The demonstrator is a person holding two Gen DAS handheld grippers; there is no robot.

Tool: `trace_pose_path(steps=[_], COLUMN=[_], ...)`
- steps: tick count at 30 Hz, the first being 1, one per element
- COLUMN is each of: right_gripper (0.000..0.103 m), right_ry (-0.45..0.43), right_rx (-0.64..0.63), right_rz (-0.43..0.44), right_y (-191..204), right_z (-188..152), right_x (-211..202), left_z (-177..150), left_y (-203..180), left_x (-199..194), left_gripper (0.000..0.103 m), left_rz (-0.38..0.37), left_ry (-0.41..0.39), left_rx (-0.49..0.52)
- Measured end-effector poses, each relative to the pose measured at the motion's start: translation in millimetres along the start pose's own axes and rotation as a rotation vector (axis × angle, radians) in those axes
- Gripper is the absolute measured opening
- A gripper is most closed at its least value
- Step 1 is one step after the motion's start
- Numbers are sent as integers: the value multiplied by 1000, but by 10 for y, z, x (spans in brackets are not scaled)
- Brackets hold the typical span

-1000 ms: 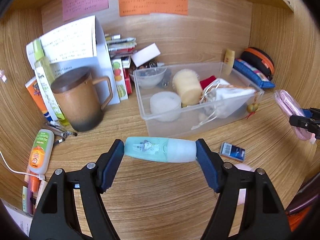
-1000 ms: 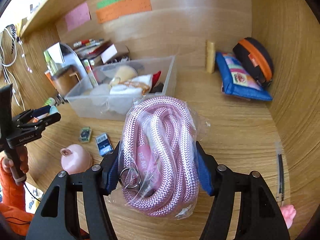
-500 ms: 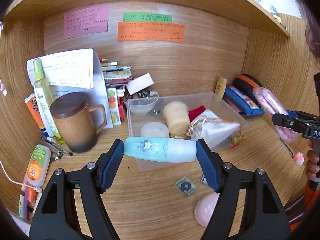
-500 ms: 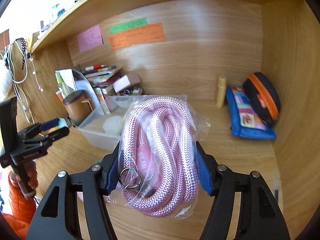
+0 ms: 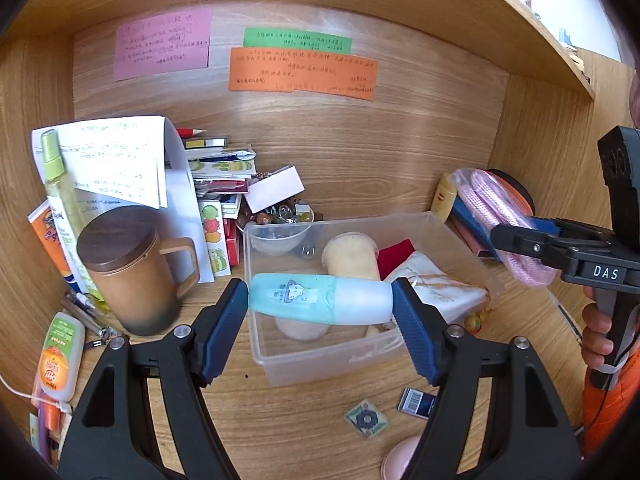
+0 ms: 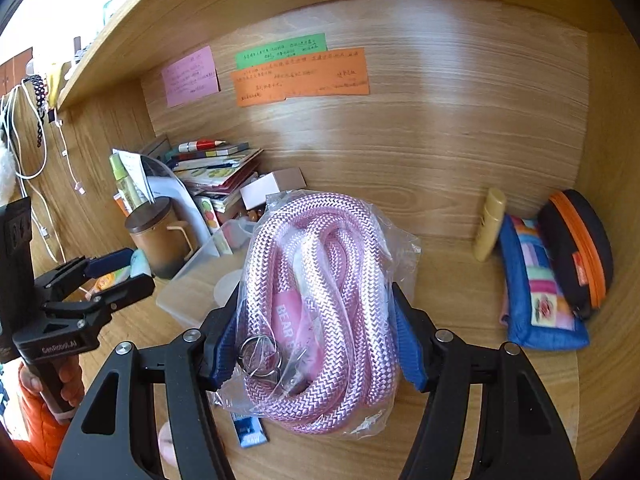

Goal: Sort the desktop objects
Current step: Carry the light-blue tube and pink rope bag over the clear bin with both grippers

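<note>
Bottle (image 5: 320,299), teal with a frosted cap, lying crosswise at the centre of the left wrist view, being clamped end to end by the left gripper (image 5: 320,304), blue pads pressing on both ends. Hanging above the clear plastic bin (image 5: 440,236), which is sitting just behind at 12 o'clock and holding a cream cup (image 5: 352,256), a red cloth and a white drawstring pouch (image 5: 440,292). Standing at 9 o'clock, a brown lidded mug (image 5: 136,276), with a green spray bottle (image 5: 64,216) and curled papers behind it. Lying at 8 o'clock, an orange-labelled tube (image 5: 58,356). Resting on the desk at 5 o'clock, a small green sticker (image 5: 366,419) and a dark blue card (image 5: 416,402). Reaching in at 3 o'clock, the right gripper (image 5: 520,240), gripping a pink rope.

Pink rope (image 6: 320,304), coiled inside a clear bag, filling the centre of the right wrist view, being squeezed between the blue pads of the right gripper (image 6: 316,320), held clear of the desk. Leaning at 3 o'clock against the side wall, a blue patchwork pouch (image 6: 536,288) and a black case with an orange zip (image 6: 580,256), with a yellow tube (image 6: 490,224) just beside them. Showing at 9 o'clock, the left gripper (image 6: 116,272) carrying the bottle, a hand (image 6: 60,380) gripping its handle. Sticking to the back panel at 12 o'clock, pink, green and orange notes (image 6: 300,76).
</note>
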State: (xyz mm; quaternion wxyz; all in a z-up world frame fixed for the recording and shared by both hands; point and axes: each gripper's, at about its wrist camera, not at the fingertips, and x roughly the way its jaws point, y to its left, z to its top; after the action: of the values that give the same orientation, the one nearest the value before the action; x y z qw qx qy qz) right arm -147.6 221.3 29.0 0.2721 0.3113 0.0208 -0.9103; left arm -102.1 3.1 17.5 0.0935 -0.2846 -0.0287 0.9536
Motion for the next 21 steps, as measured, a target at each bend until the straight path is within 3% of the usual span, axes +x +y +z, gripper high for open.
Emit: trace_pose_path(steps=[10,21], right_gripper=[61,61], right_ry=[12,70], right_rx=[-22,-24], right_rz=[33,-37], right_y=[214,181], right_z=[134,60], right_x=[261,601], left_z=[86,88], left_y=[93,193], left_x=[272,650], left_gripper=[72,72], left_rz=[-18,-26], left_ry=[37,101], left_rx=[-38,-68])
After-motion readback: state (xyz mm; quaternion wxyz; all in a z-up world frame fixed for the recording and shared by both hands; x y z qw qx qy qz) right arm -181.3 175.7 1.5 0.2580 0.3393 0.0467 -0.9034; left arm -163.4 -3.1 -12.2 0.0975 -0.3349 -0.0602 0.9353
